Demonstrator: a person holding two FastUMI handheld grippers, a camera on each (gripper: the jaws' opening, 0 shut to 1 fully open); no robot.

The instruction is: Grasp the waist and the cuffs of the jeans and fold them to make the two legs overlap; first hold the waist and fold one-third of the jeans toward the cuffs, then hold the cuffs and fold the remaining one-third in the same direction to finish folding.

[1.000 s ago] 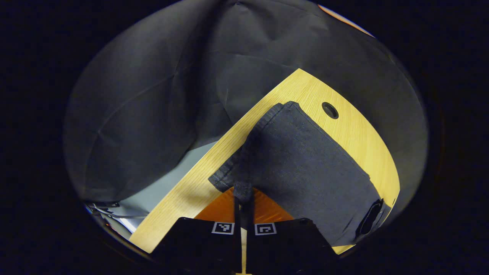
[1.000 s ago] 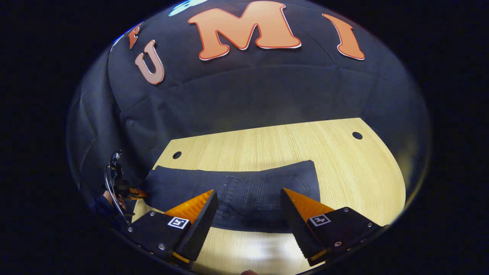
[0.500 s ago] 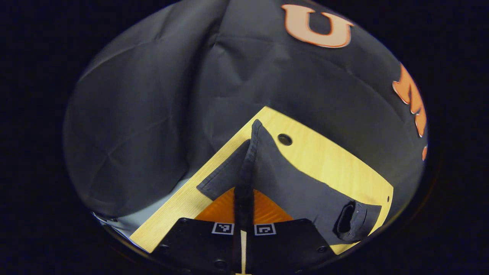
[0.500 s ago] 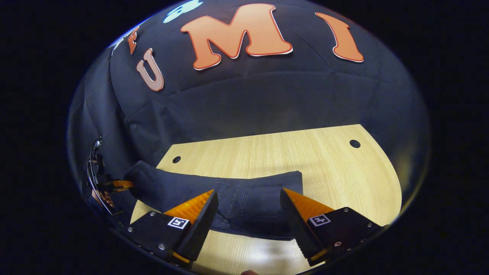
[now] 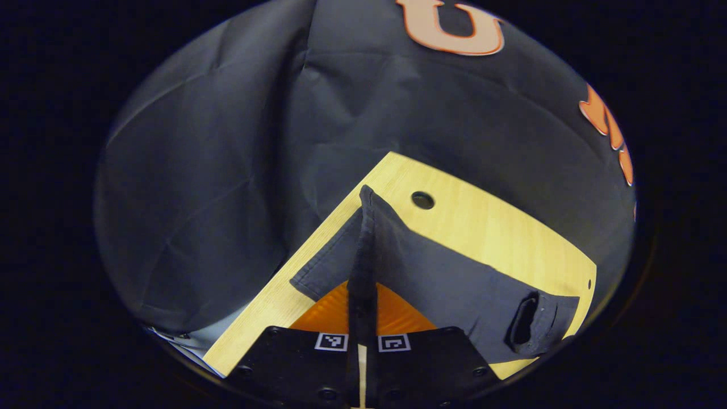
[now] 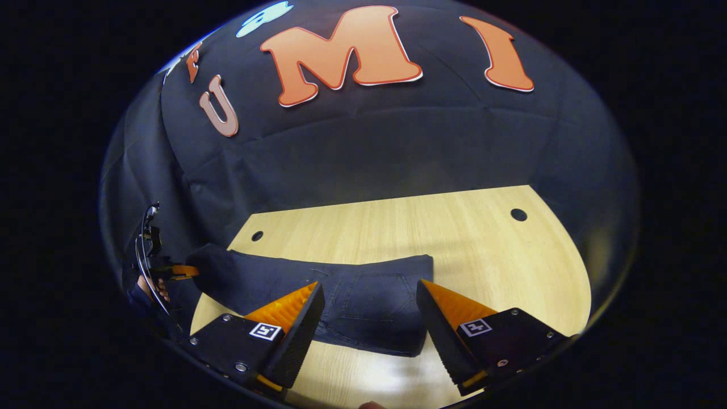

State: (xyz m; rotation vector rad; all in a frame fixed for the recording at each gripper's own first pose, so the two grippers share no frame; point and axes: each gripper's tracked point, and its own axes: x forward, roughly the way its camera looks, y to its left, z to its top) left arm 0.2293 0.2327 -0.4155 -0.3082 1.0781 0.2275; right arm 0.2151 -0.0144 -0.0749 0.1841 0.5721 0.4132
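Because the cuffs have to travel over the rest of the fold, the left gripper (image 5: 362,301) is clamped tight on the hem edge of the dark blue denim jeans (image 5: 443,278), holding that end raised off the pale wooden table (image 5: 488,227) so the cloth hangs as a ridge running away from its fingers. From the left gripper view comes the detail of the pinch itself: a narrow band of denim squeezed between both fingers, with a flap drooping to the near left. Farther right in the scene, the right gripper (image 6: 369,307) hovers with its fingers spread wide, gripping nothing, above the folded waist part that lies flat near the table's front edge. From the right gripper view comes the overall layout: the jeans (image 6: 363,295) stretch leftward to the lifted end, where the left gripper (image 6: 184,272) and a hand (image 6: 152,288) appear.
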